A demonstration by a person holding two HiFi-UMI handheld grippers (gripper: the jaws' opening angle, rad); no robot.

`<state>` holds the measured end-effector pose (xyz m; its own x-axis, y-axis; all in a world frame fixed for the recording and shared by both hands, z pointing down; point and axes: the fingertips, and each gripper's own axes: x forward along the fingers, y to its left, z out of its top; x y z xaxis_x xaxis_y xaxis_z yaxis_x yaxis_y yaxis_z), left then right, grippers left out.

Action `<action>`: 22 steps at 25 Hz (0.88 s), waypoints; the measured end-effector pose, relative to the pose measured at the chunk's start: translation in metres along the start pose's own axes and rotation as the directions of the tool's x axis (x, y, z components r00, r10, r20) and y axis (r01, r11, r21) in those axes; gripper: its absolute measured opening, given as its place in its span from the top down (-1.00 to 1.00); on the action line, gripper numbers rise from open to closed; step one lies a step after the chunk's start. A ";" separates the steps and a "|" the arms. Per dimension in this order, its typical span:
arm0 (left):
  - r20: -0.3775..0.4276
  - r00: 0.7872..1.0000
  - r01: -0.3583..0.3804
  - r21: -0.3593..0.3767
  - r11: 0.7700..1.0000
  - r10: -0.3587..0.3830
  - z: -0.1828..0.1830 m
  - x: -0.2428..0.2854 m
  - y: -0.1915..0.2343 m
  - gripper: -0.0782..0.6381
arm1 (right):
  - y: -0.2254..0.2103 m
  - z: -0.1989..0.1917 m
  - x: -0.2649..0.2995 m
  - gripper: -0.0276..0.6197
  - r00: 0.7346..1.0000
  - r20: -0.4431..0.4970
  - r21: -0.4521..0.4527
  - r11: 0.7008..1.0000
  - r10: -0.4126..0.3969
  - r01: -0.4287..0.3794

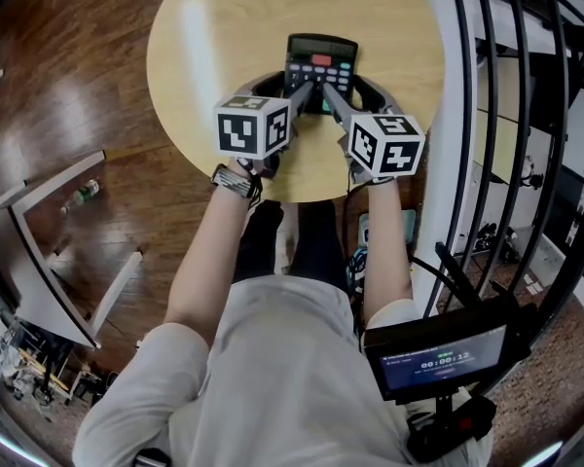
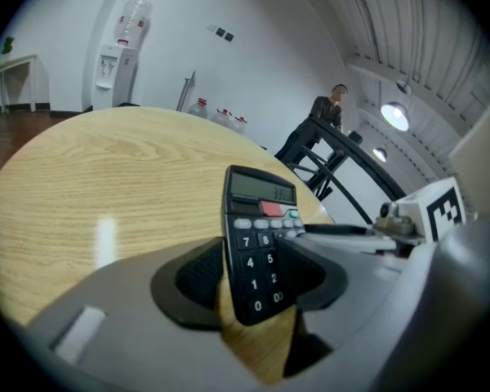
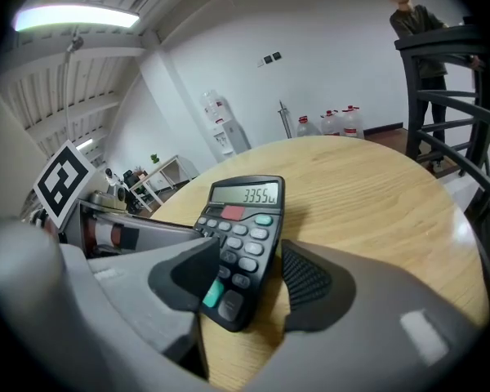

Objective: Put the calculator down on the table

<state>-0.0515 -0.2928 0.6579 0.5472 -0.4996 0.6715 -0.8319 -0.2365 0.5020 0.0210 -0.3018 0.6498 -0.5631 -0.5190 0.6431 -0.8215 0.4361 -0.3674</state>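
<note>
Though the round wooden table (image 1: pixel 224 27) is reached, both grippers are set about the calculator (image 1: pixel 321 61).

Left gripper (image 2: pixel 257 276): jaws are held wide, with the left pad just beside the case's left edge and the right jaw over the right-hand keys; nothing is clamped. Right gripper (image 3: pixel 249 280): jaws are held wide, with the left one over the left-hand keys and bare tabletop shown between the right pad and the case. The calculator is judged to lie flat and face up, near the table edge closest to the person, with digits shown on its display (image 3: pixel 247 193). The setting-down is judged done or all but done. What is left is for both grippers to be drawn clear without the case being dragged.
</note>
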 end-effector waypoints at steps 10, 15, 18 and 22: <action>0.067 0.996 -0.064 0.049 0.997 0.060 0.014 -0.021 0.004 0.28 | 0.002 0.012 -0.014 0.20 0.998 0.044 -0.061 0.997 -0.044 0.046; 0.110 0.990 -0.098 0.070 0.993 0.090 0.033 -0.025 0.001 0.59 | -0.009 0.025 -0.023 0.36 0.995 0.052 -0.054 0.995 -0.082 0.085; 0.138 0.985 -0.120 0.085 0.989 0.108 0.045 -0.030 -0.004 0.73 | -0.015 0.034 -0.034 0.55 0.990 0.071 -0.068 0.989 -0.123 0.128; 0.163 0.982 -0.122 0.134 0.983 0.100 0.062 -0.039 -0.017 0.76 | -0.012 0.052 -0.053 0.66 0.984 0.100 -0.078 0.985 -0.147 0.155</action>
<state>-0.0642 -0.3206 0.5895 0.4392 -0.6500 0.6201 -0.8973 -0.2835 0.3384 0.0563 -0.3176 0.5853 -0.4424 -0.6486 0.6194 -0.8893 0.4066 -0.2094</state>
